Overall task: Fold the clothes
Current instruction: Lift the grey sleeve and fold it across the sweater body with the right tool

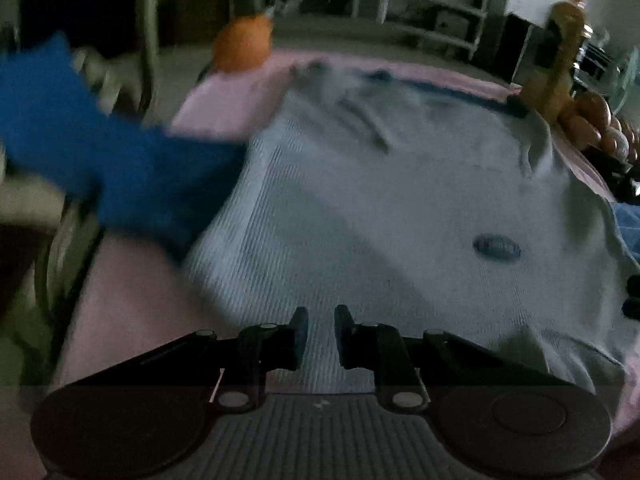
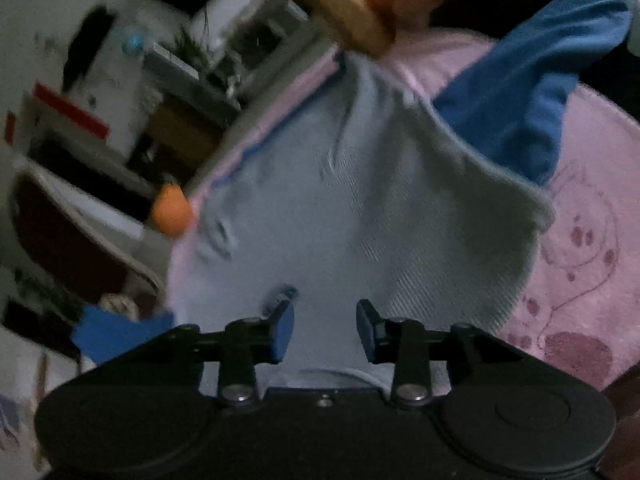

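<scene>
While both views are blurred, you can see the grey knit garment (image 1: 360,208) lying spread over a pink cloth (image 1: 224,104) that covers the surface under it; I cannot tell whether that surface is a worktop or a bed. Your left gripper (image 1: 321,338) sits low over the garment's near part with its jaws parted by a narrow gap, and only the knit below shows through the gap. Whether its tips touch the fabric is not clear. A small dark oval patch (image 1: 497,247) sits on the garment toward the right edge. A blue sleeve (image 1: 100,148) stretches from the garment's left side out over the left edge of the pink cloth. An orange ball (image 1: 242,42) rests at the far left corner of the cloth, and a tan wooden-looking object (image 1: 560,56) stands at the far right corner with a hand (image 1: 596,124) just beside it.

Your right gripper (image 2: 325,330) hangs over the same grey garment (image 2: 340,220) with its jaws set wider apart and nothing between them. From this side the garment's right edge curls up off the pink cloth (image 2: 592,208), which carries a printed pattern there. The blue sleeve (image 2: 532,80) lies beyond that raised edge, toward the far right. The orange ball (image 2: 173,212) sits at the cloth's left edge, just beside the garment.
</scene>
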### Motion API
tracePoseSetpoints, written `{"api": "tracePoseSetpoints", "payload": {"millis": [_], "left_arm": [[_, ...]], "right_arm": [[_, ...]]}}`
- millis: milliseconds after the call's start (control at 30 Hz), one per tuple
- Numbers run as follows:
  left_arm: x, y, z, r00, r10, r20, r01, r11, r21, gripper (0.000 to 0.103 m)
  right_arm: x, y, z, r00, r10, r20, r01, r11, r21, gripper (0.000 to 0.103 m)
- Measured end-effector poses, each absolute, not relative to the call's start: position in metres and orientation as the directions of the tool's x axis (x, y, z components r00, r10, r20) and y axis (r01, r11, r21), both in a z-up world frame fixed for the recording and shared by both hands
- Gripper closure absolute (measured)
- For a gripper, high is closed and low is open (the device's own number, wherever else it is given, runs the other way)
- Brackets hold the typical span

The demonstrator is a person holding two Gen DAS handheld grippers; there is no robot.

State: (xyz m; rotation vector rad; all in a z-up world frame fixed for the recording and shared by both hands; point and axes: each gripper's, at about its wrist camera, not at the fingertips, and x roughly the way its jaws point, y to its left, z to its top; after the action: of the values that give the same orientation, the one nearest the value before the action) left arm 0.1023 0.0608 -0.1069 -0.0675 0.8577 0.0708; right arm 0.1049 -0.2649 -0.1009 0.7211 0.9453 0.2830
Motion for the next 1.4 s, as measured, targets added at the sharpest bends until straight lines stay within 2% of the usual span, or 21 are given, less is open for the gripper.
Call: {"api": "tracePoseSetpoints", "payload": {"millis": [33, 100, 200, 267, 300, 367, 500, 700, 733, 833, 967, 1000, 1067, 1200, 1267, 1400], "left_arm": [[0.112, 0.058, -0.108, 0.671, 0.030, -0.741, -0.078, 0.996, -0.030, 0.086], [0.133, 0.061, -0.120, 0.681, 0.003, -0.732, -0.064, 0.996, -0.055, 0.078], [0.142, 0.086, -0.132, 0.661, 0.014, -0.750, -0.156, 0.980, -0.120, 0.084], [0.140, 0.100, -0.134, 0.645, 0.058, -0.762, -0.219, 0.969, -0.111, 0.090], [0.137, 0.106, -0.133, 0.634, 0.092, -0.768, -0.246, 0.965, -0.088, 0.090], [0.130, 0.112, -0.133, 0.626, 0.140, -0.768, -0.275, 0.960, -0.049, 0.090], [0.124, 0.110, -0.133, 0.626, 0.204, -0.753, -0.276, 0.961, 0.031, 0.089], [0.105, 0.099, -0.122, 0.645, 0.267, -0.716, -0.257, 0.958, 0.126, 0.090], [0.099, 0.097, -0.118, 0.657, 0.255, -0.710, -0.244, 0.962, 0.120, 0.090], [0.082, 0.086, -0.106, 0.715, 0.214, -0.666, -0.196, 0.975, 0.103, 0.076], [0.083, 0.069, -0.110, 0.725, 0.136, -0.675, -0.109, 0.991, 0.083, 0.075], [0.087, 0.067, -0.116, 0.706, 0.130, -0.697, -0.099, 0.991, 0.084, 0.075], [0.092, 0.067, -0.127, 0.667, 0.111, -0.737, -0.088, 0.994, 0.070, 0.084], [0.089, 0.073, -0.131, 0.647, 0.065, -0.760, -0.064, 0.997, 0.031, 0.084], [0.086, 0.071, -0.134, 0.647, 0.100, -0.756, -0.073, 0.995, 0.069, 0.077], [0.083, 0.069, -0.133, 0.637, 0.174, -0.751, -0.119, 0.985, 0.127, 0.076]], "right_arm": [[0.109, -0.264, -0.108, 0.560, 0.529, -0.638, 0.089, 0.726, 0.682, 0.068], [0.117, -0.263, -0.122, 0.546, 0.540, -0.640, 0.110, 0.711, 0.694, 0.068], [0.128, -0.269, -0.140, 0.544, 0.528, -0.652, 0.171, 0.691, 0.702, 0.069], [0.133, -0.281, -0.150, 0.552, 0.525, -0.648, 0.212, 0.663, 0.718, 0.085], [0.131, -0.288, -0.153, 0.556, 0.527, -0.643, 0.225, 0.649, 0.727, 0.088], [0.126, -0.305, -0.157, 0.581, 0.484, -0.655, 0.270, 0.644, 0.716, 0.103], [0.112, -0.344, -0.154, 0.670, 0.294, -0.682, 0.389, 0.643, 0.660, 0.103], [0.106, -0.323, -0.136, 0.669, 0.182, -0.721, 0.334, 0.792, 0.511, 0.103], [0.100, -0.321, -0.129, 0.672, 0.178, -0.718, 0.322, 0.804, 0.501, 0.098], [0.083, -0.312, -0.108, 0.702, 0.247, -0.668, 0.242, 0.799, 0.550, 0.086], [0.073, -0.288, -0.097, 0.692, 0.373, -0.618, 0.100, 0.798, 0.594, 0.085], [0.076, -0.283, -0.100, 0.671, 0.397, -0.627, 0.088, 0.796, 0.599, 0.085], [0.083, -0.274, -0.112, 0.608, 0.452, -0.653, 0.093, 0.775, 0.625, 0.085], [0.083, -0.275, -0.130, 0.503, 0.476, -0.721, 0.170, 0.764, 0.623, 0.085], [0.078, -0.280, -0.135, 0.482, 0.464, -0.743, 0.198, 0.768, 0.609, 0.102], [0.071, -0.293, -0.136, 0.504, 0.442, -0.742, 0.221, 0.764, 0.606, 0.103]]}}
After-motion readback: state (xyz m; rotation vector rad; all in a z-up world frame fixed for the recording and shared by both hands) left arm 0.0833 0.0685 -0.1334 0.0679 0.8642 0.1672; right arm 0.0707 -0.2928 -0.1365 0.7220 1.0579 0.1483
